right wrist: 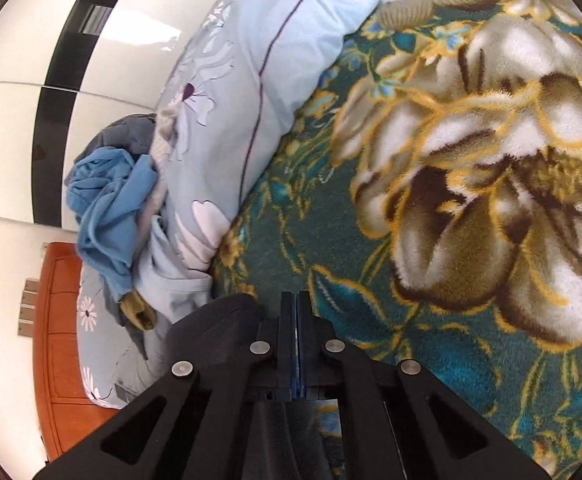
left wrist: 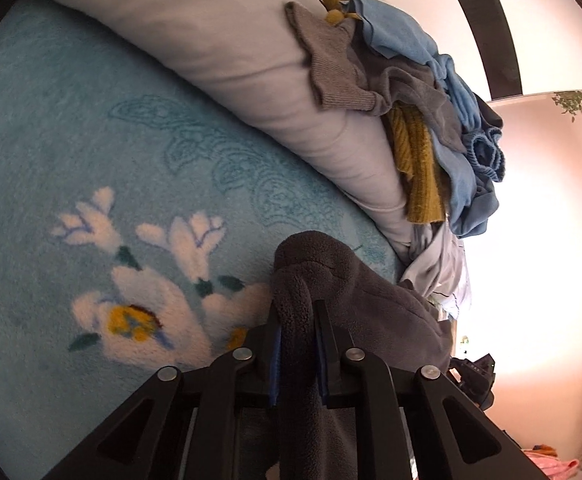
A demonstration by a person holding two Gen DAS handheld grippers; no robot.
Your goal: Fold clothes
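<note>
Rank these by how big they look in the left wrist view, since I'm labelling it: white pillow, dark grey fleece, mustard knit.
1. White pillow: largest.
2. Dark grey fleece: smaller, though it sits nearest the camera, which inflates it.
3. Mustard knit: smallest, partly buried.

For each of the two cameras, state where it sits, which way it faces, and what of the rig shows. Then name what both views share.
Left wrist: on the left gripper, angled down over the light blue flowered blanket; gripper shut on a dark grey fleece garment.
Right wrist: on the right gripper, angled down over the teal flowered blanket; fingers together.
Shared: the pile of clothes beside the bedding.
</note>
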